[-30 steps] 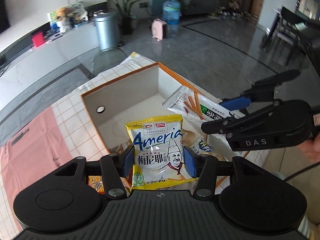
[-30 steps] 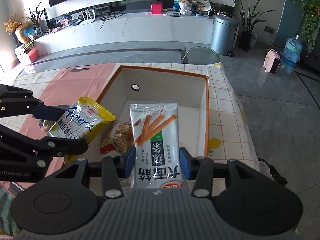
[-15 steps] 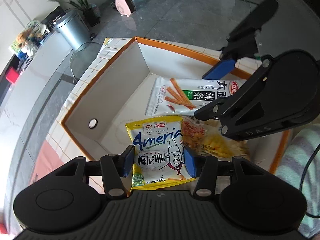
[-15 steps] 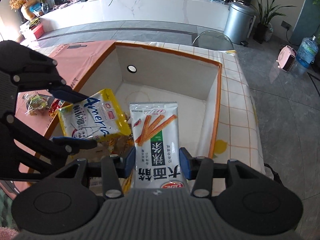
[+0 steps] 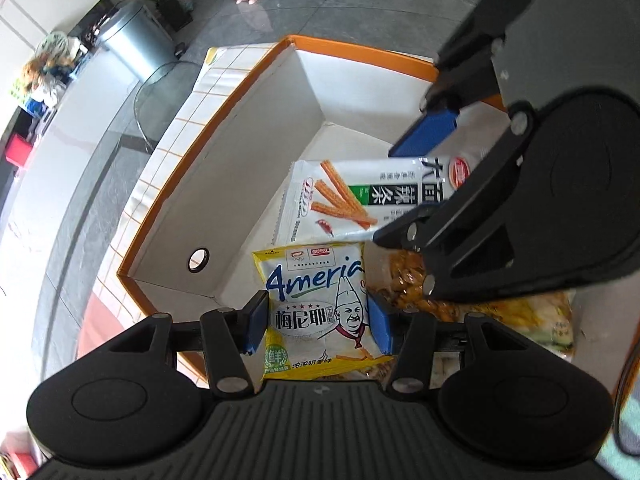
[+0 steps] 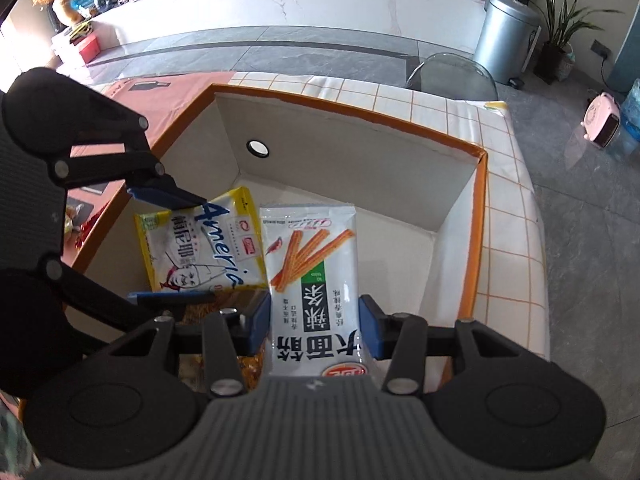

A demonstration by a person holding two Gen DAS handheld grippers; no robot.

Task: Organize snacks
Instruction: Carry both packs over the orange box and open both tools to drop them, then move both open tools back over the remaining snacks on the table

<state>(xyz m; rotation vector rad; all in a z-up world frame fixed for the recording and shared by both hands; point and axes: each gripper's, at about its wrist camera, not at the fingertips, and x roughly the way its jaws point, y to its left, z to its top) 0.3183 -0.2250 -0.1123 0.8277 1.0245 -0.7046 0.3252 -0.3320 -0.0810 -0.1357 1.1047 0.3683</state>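
The left tongs point(image 5: 318, 322) hold a yellow snack bag point(image 5: 316, 308), with a blue pad pressed on each side of it. The right tongs point(image 6: 314, 330) hold a white snack bag point(image 6: 314, 280) with orange sticks on it the same way. Both bags hang over the inside of a big white box point(image 6: 360, 168) with an orange rim. The two bags are side by side, the yellow one to the left of the white one, and their edges look like they touch. Under them, more snack bags point(image 5: 500, 308) lie in the box. The box sits on a desk point(image 6: 508, 184) with a white checked cloth.
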